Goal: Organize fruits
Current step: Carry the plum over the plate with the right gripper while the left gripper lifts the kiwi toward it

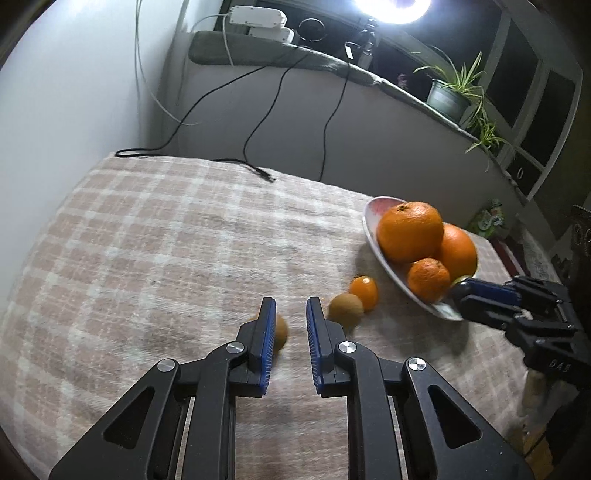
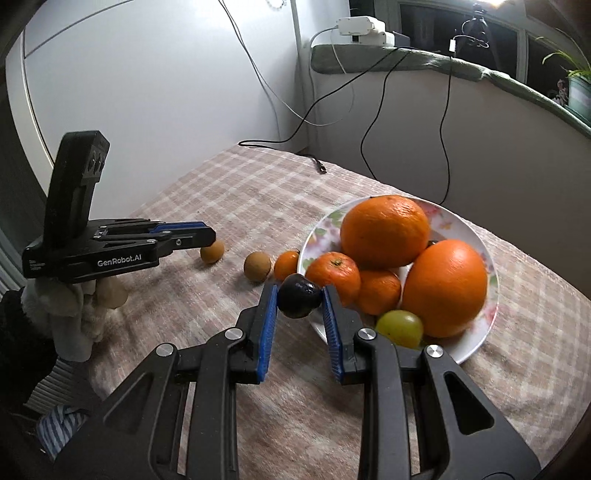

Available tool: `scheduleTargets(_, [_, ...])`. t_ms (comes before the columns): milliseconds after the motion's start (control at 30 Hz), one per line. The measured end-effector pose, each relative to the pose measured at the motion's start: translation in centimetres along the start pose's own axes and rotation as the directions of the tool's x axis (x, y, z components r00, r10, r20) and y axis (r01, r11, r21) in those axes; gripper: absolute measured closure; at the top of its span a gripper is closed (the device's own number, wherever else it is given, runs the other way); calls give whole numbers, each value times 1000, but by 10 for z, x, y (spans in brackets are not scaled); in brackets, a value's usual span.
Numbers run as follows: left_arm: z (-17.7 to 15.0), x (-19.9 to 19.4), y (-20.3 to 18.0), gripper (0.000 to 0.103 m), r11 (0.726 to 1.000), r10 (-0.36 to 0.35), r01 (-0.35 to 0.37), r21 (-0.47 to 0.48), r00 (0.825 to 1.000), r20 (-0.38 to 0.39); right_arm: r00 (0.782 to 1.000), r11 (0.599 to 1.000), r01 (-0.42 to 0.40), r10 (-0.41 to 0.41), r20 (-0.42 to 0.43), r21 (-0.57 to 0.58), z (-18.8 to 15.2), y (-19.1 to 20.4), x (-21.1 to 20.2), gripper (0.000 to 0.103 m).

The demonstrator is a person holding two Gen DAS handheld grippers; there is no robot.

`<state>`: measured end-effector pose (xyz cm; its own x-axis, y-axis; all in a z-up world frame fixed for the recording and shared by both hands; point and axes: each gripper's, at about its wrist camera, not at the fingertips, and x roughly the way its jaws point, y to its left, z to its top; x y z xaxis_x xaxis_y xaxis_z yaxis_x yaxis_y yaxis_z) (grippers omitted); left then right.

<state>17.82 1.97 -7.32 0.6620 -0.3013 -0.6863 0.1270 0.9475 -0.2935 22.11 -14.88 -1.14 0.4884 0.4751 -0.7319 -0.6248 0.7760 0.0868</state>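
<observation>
A floral plate holds two large oranges, two small mandarins and a green grape. My right gripper is shut on a dark plum at the plate's near-left rim. On the cloth lie two brown longans and a small orange kumquat. My left gripper is open and empty, just above one longan, partly hidden by its left finger. The other longan and the kumquat lie to its right.
A checked pink cloth covers the table. A black cable end lies at the far edge. A ledge behind carries white adapters and a potted plant. A white wall stands on the left.
</observation>
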Motion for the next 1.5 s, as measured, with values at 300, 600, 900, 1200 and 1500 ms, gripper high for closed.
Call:
scheduleTargets(300, [-9, -2, -2, 66, 994, 91, -91, 68, 996, -1, 1000, 1000, -4, 4, 7, -1, -3, 0, -3, 77])
scheduleTargets(600, [-20, -16, 0, 66, 987, 109, -109, 115, 994, 4, 1000, 1000, -3, 3, 19, -7, -4, 1, -11, 77])
scheduleTargets(900, [-8, 11, -12, 66, 988, 94, -87, 128, 994, -49, 999, 1000, 20, -21, 38, 16, -4, -11, -26, 77])
scheduleTargets(1200, [-10, 21, -2, 79, 996, 71, -66, 68, 994, -81, 996, 997, 53, -56, 67, 51, 7, -38, -46, 77])
scheduleTargets(1500, [9, 9, -24, 79, 997, 10, -8, 80, 1000, -25, 994, 993, 69, -78, 82, 99, 21, -73, -51, 77])
